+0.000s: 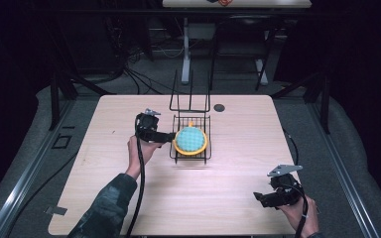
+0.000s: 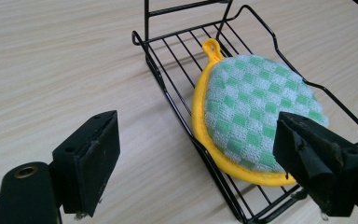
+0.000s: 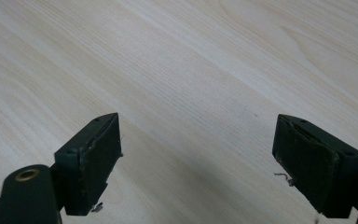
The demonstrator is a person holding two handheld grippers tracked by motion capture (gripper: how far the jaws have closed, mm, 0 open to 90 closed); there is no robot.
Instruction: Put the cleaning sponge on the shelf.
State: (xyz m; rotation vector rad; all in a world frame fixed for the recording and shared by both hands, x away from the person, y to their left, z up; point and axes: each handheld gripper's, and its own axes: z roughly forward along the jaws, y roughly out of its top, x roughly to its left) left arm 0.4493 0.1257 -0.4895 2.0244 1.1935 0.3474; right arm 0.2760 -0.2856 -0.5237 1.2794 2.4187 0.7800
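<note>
A round green-and-white checked pot holder with a yellow rim and loop (image 2: pixel 256 112) is lying in a black wire rack (image 2: pixel 177 56) standing near the middle of the pale wooden tabletop (image 1: pixel 129 198). The left gripper (image 2: pixel 196 154) is hovering at the rack's near edge, its jaws spread wide, one on either side of the rack's side wire and the holder's rim. The right gripper (image 3: pixel 198 158) is hanging over bare tabletop, well apart from the rack, jaws spread and holding nothing.

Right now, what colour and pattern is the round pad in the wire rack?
Green-and-white checks with a yellow rim and loop; the pad shows best in the left gripper view.
</note>
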